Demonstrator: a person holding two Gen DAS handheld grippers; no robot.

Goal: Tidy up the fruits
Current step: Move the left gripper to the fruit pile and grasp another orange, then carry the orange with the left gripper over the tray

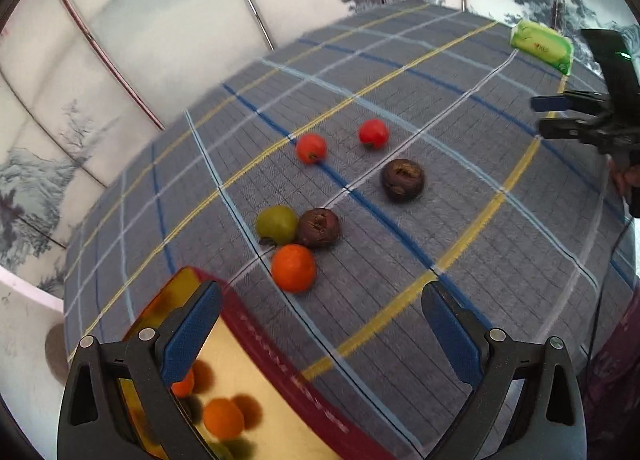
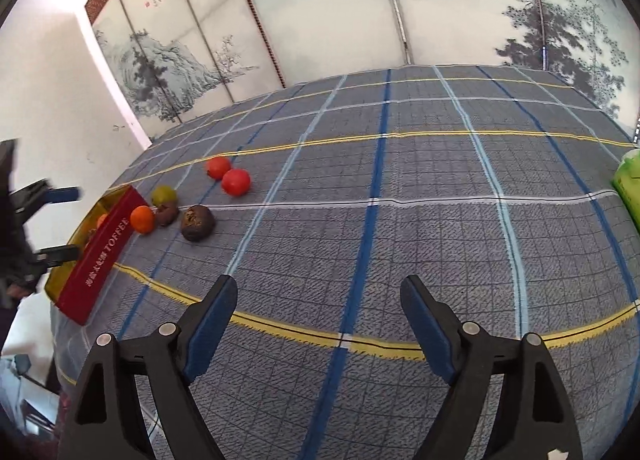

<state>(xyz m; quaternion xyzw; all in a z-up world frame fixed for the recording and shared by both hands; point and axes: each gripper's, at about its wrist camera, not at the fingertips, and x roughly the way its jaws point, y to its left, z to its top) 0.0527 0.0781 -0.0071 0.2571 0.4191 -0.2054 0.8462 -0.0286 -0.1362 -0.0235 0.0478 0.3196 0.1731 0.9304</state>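
A: Orange fruit (image 1: 293,268) lying just beyond the red toffee box (image 1: 280,372), six pieces loose on the bench (image 1: 460,188) there.

B: Both empty, wide: left gripper (image 1: 320,336), right gripper (image 2: 318,324). Probably reaching next; closing gently.

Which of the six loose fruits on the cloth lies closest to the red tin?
The orange fruit, round and bright orange, sits nearest the red tin. It touches the green fruit and a dark brown fruit; the others lie farther away.
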